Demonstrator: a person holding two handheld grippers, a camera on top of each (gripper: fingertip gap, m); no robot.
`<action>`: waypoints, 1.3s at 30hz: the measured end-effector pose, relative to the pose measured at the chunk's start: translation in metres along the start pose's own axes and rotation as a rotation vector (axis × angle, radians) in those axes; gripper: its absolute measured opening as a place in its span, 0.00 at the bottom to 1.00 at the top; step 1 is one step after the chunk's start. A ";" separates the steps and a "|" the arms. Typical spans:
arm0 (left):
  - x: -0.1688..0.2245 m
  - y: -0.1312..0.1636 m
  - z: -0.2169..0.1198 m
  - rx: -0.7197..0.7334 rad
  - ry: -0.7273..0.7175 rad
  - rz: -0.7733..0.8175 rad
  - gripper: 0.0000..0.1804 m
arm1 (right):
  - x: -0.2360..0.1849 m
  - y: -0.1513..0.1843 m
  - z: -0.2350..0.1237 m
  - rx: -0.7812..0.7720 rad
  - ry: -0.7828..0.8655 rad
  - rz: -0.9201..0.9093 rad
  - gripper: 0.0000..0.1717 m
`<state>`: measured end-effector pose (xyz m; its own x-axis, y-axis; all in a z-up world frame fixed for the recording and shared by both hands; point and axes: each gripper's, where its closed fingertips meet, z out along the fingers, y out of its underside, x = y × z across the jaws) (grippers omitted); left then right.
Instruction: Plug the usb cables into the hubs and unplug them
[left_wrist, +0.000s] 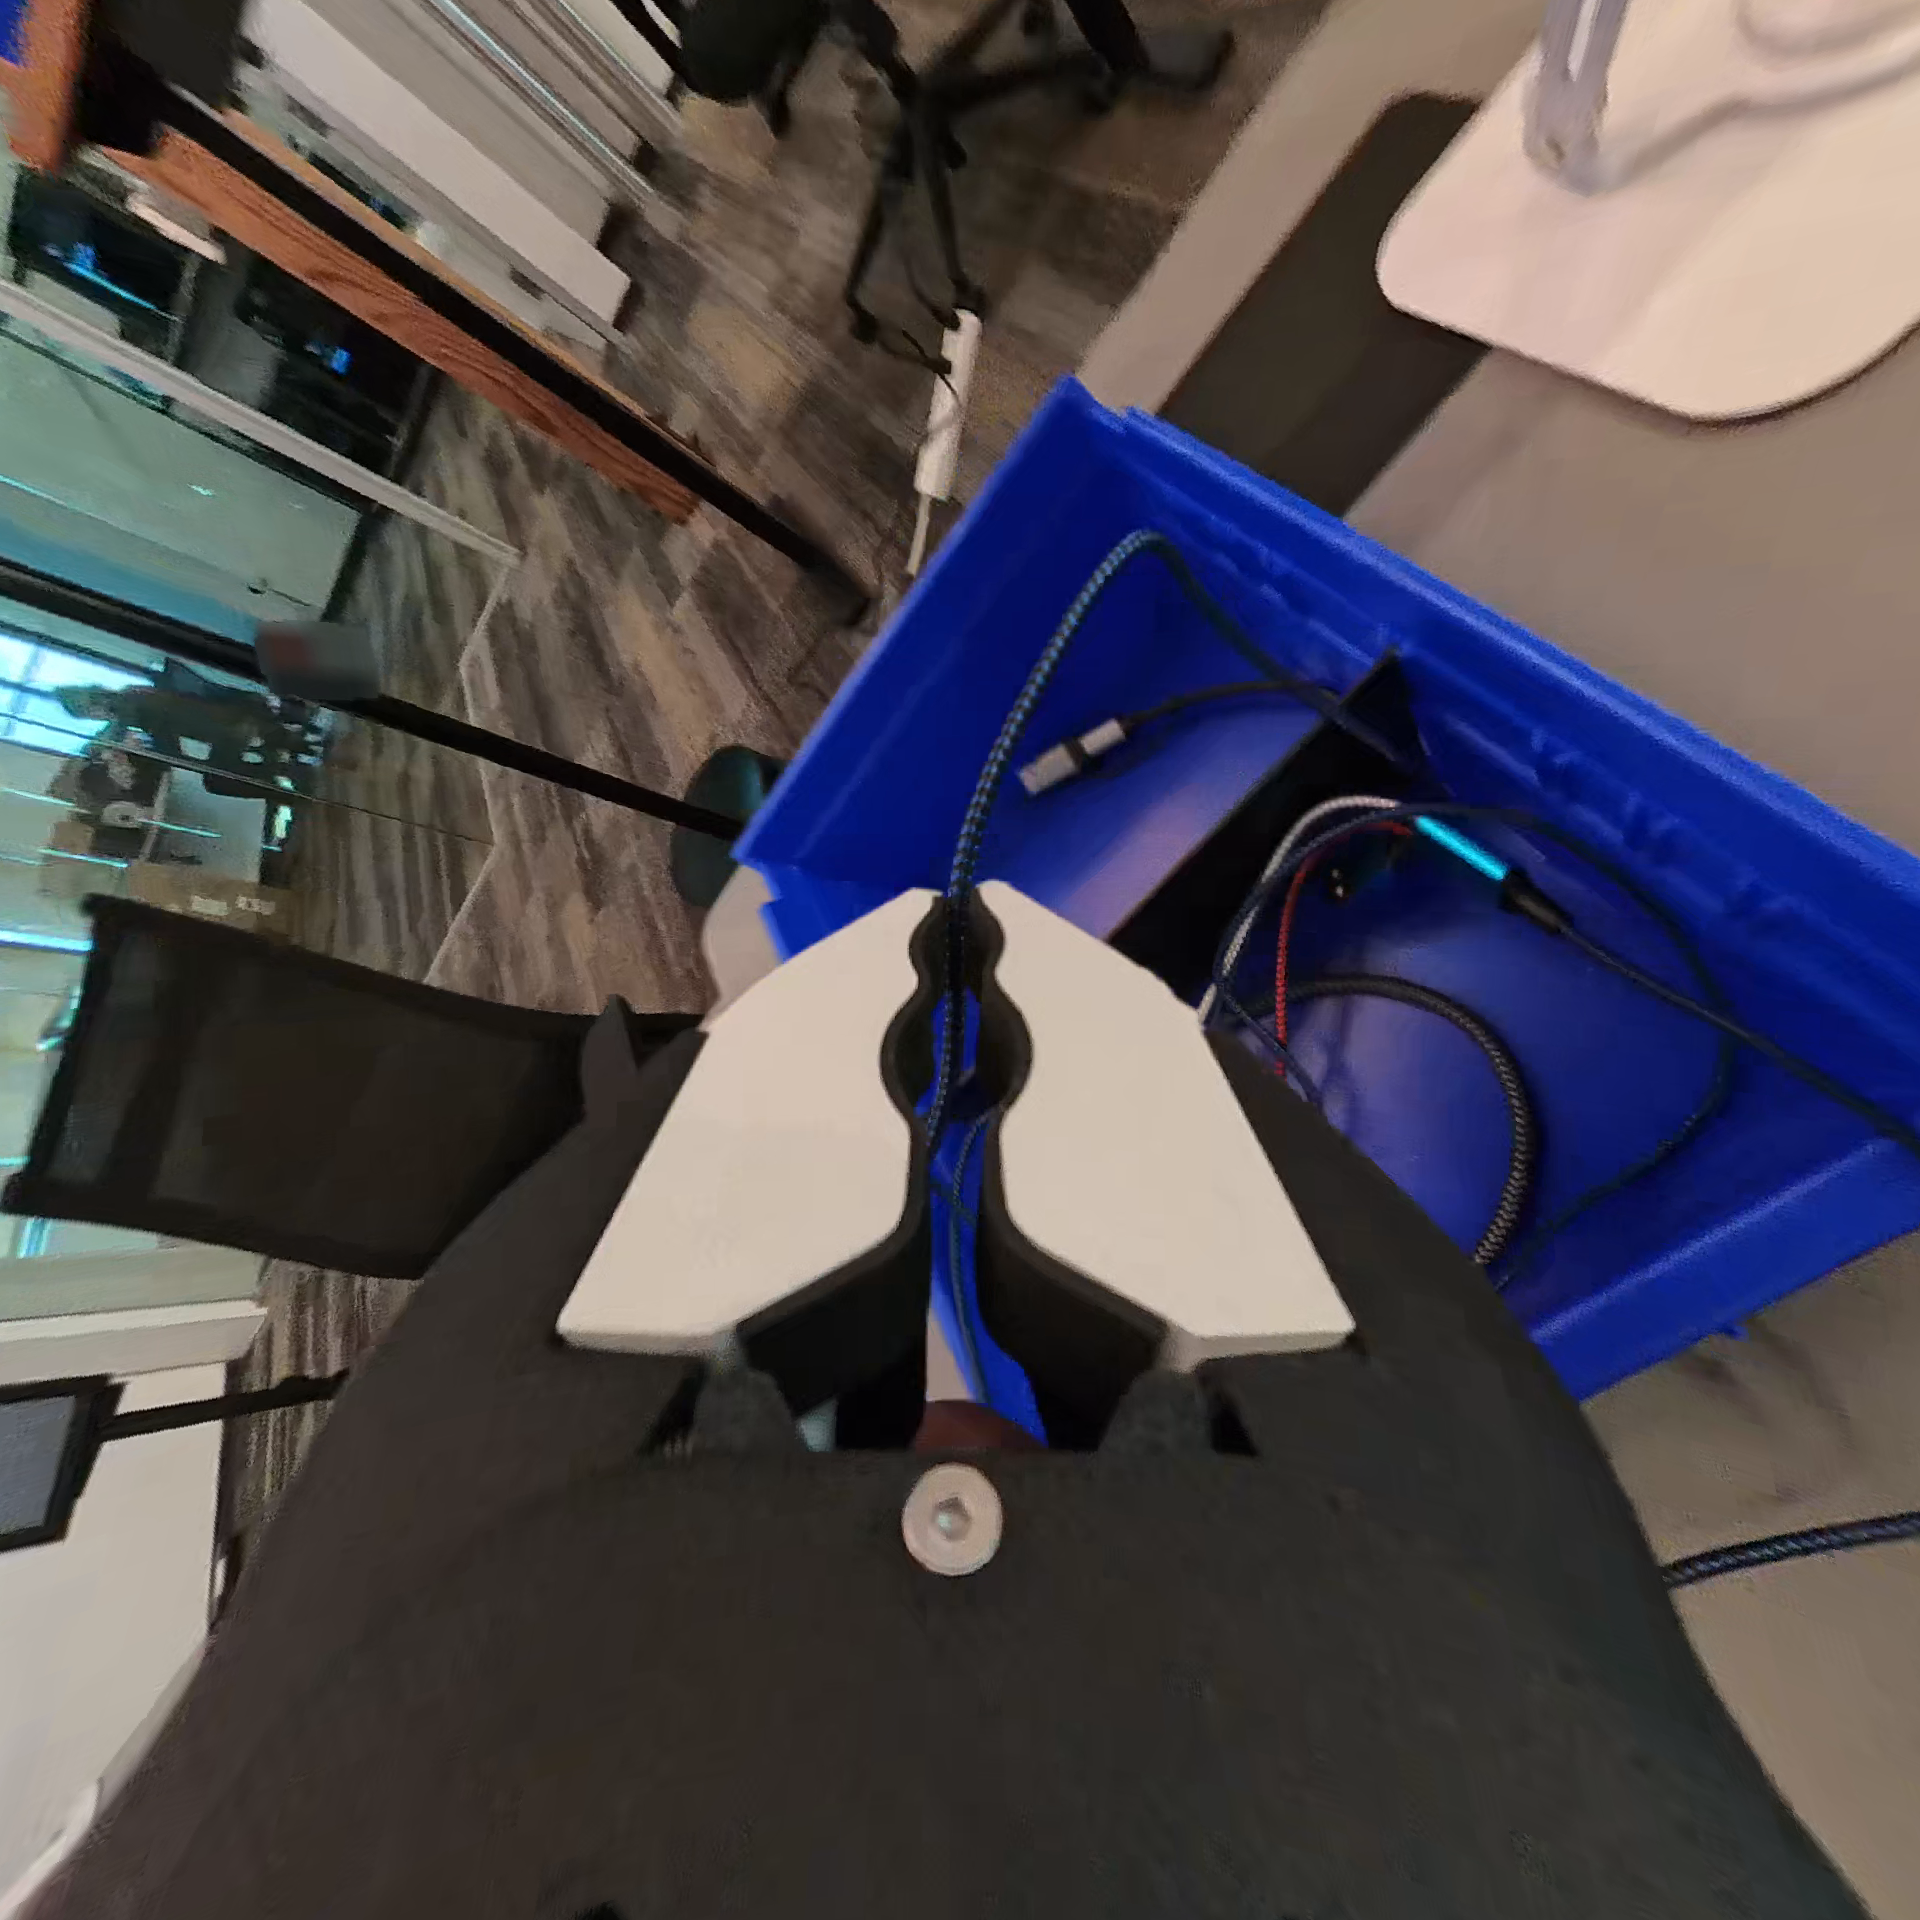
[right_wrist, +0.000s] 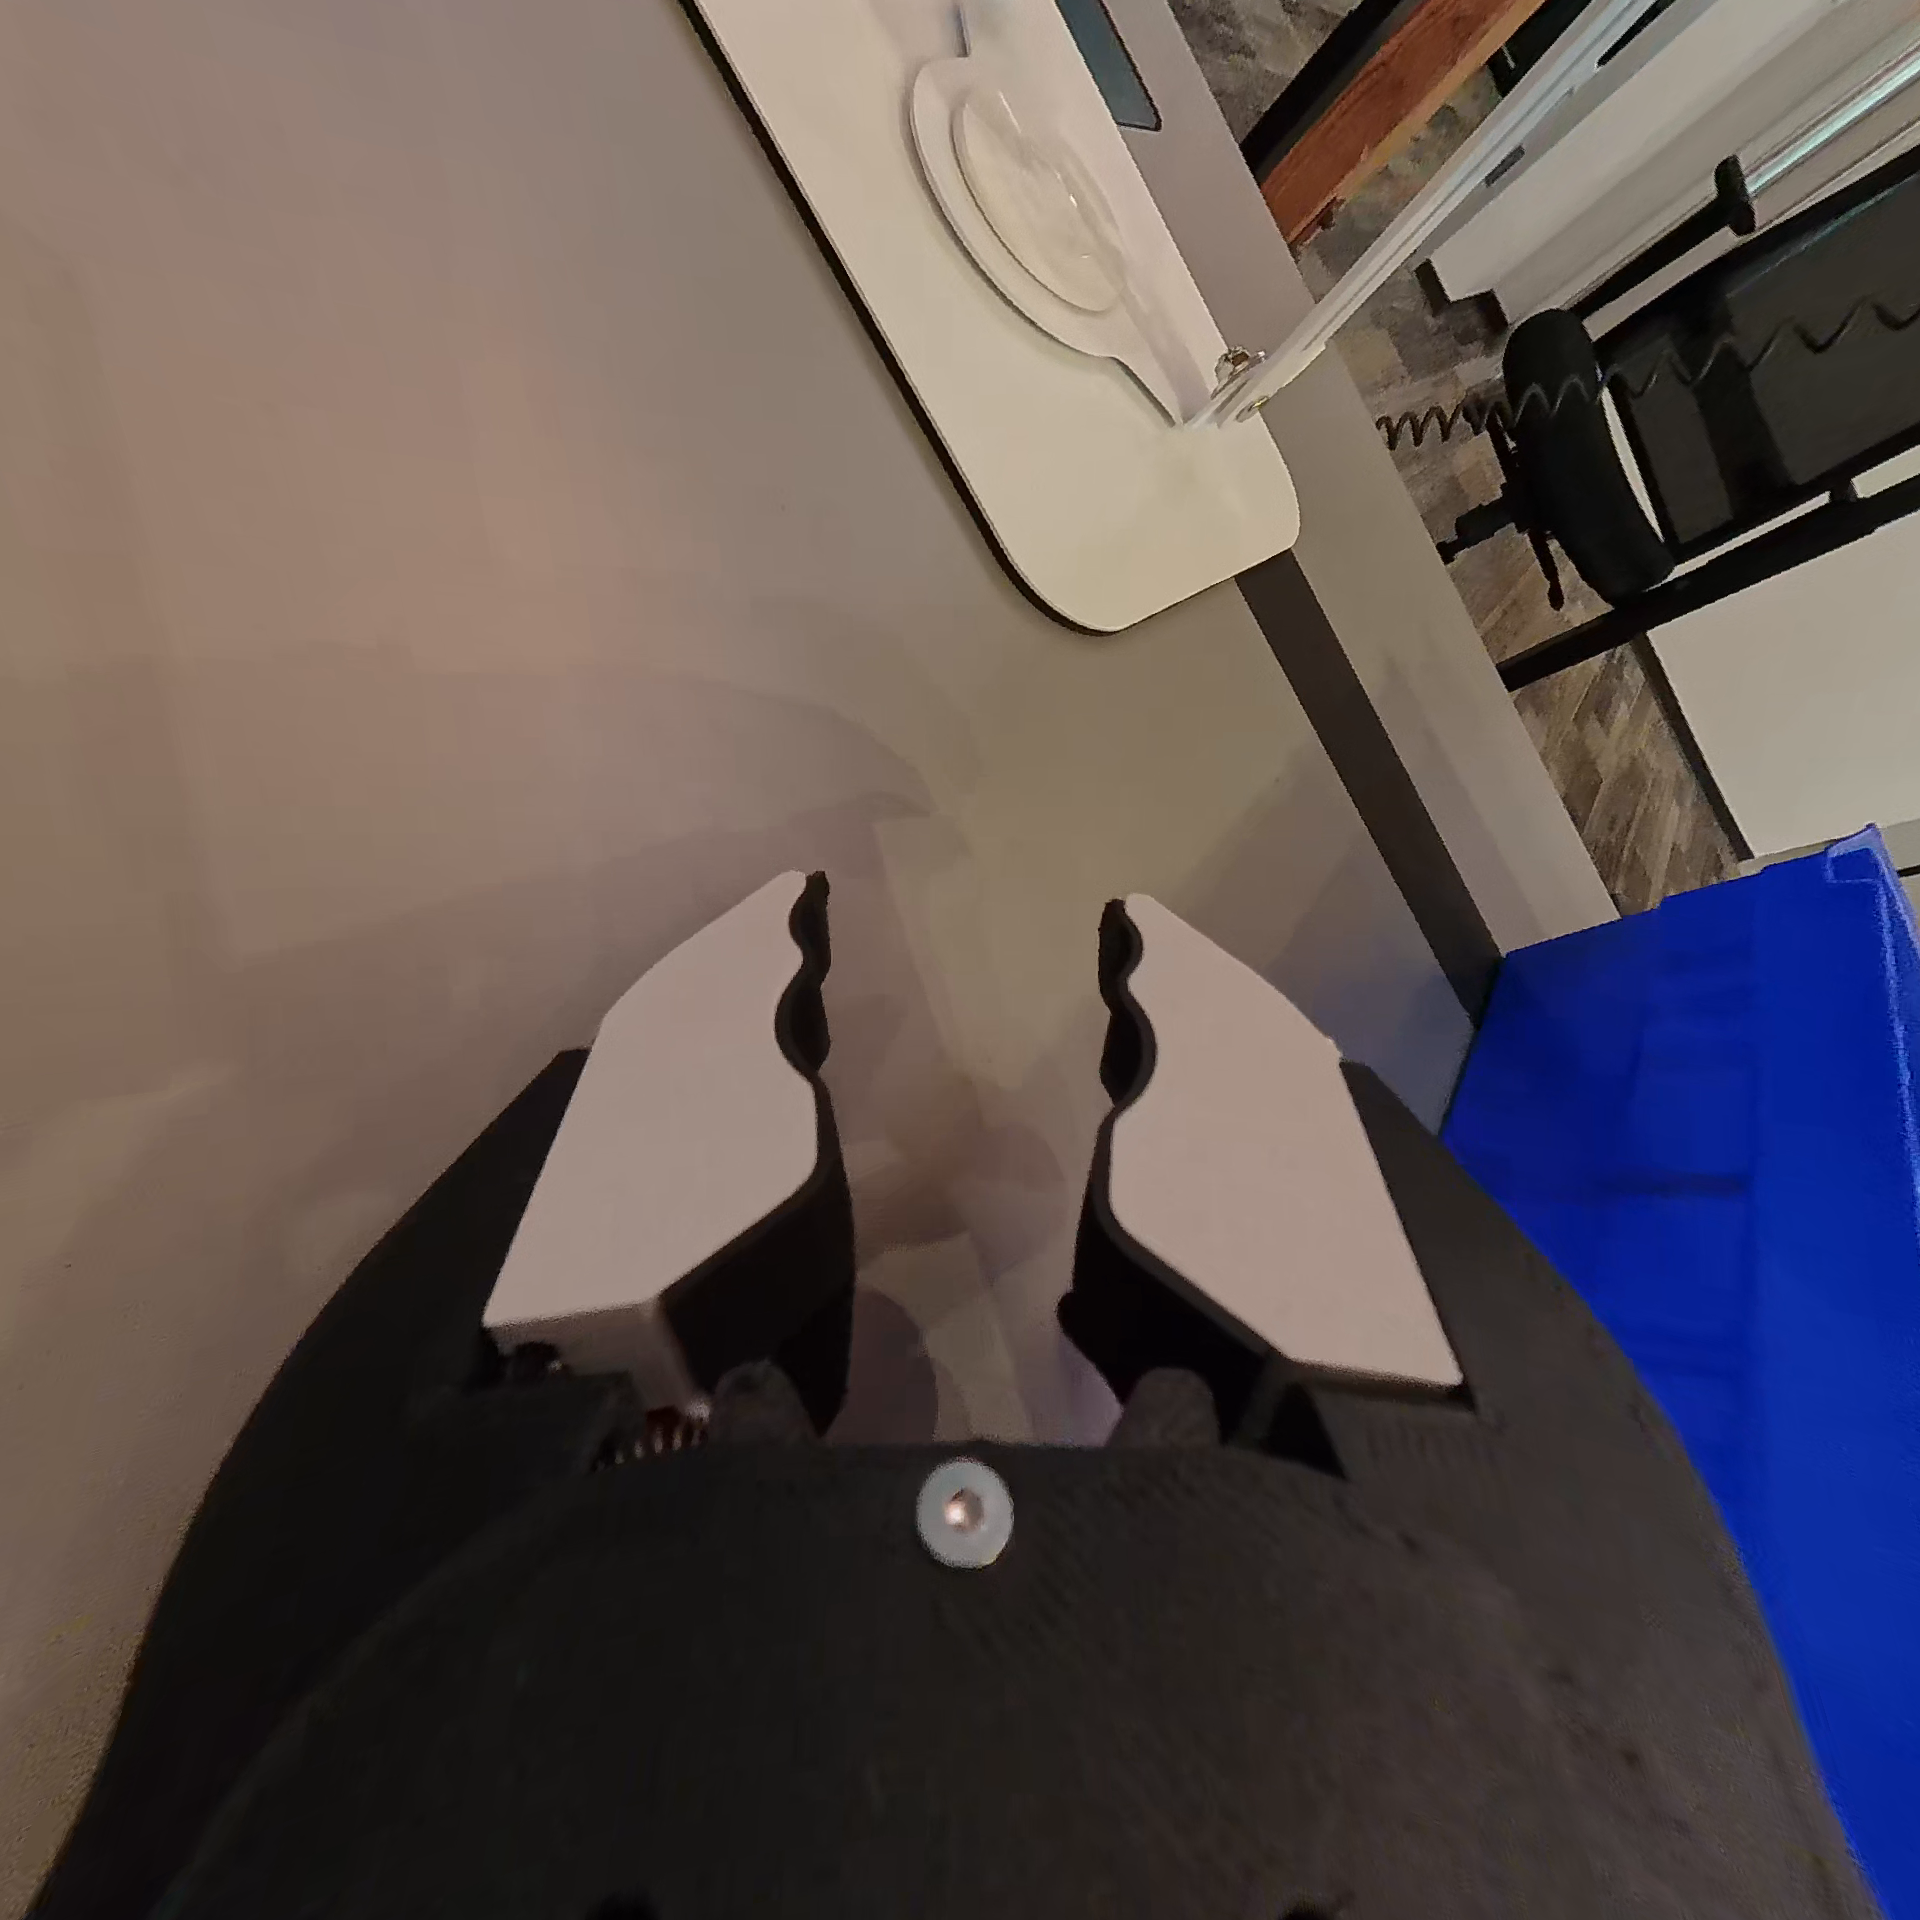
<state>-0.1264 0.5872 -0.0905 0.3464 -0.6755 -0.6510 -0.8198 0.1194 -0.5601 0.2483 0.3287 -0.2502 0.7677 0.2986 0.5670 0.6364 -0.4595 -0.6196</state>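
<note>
- Two grippers are working over a grey bench (right_wrist: 416, 416): a large blue plastic bin (left_wrist: 1558, 644) is sitting at the bench's edge, with carpeted floor beyond it, and a flat white board with rounded corners (right_wrist: 1091, 499) is lying further along that same edge.
- Inside the bin, a black divider (left_wrist: 1340, 748) is splitting the space. The far compartment is holding a silver-tipped usb plug (left_wrist: 1070, 753) on a thin dark lead, while the near compartment is holding a tangle of braided leads, red, grey and black, with one turquoise-tipped connector (left_wrist: 1460, 847).
- No hub is showing in either view, so I cannot tell where the cable will have to go.
- Left gripper (left_wrist: 961, 909) is clenching on a blue-and-black braided usb cable (left_wrist: 997, 727), which is running up out of the fingertips, arching over the far compartment and passing down between the white fingers (left_wrist: 790, 1122).
- Right gripper (right_wrist: 961, 904) is hanging released over bare bench just beside the bin's outer wall, gripping nothing.
- My judgement for doing this step well: the grip is sitting on the cord, not the plug, so lifting slowly should be keeping the neighbouring leads from dragging along; regripping close to the connector body would be giving the control needed for insertion.
- No brand, label or readable writing is showing on the bin, cables or board.
</note>
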 end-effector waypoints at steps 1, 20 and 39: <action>-0.007 -0.004 -0.008 0.019 -0.014 -0.008 0.01 | 0.000 0.000 0.001 0.002 0.003 0.004 0.29; 0.075 -0.170 -0.157 0.553 0.277 -0.053 0.01 | 0.002 0.001 0.004 0.009 0.008 0.014 0.25; 0.183 -0.099 -0.097 0.350 0.491 -0.111 0.35 | 0.006 0.009 0.001 0.004 -0.028 0.082 0.26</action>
<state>-0.0259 0.3812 -0.1049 0.1024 -0.9439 -0.3140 -0.5632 0.2052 -0.8005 0.2586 0.3271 -0.2532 0.8192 0.2832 0.4986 0.5712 -0.4805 -0.6655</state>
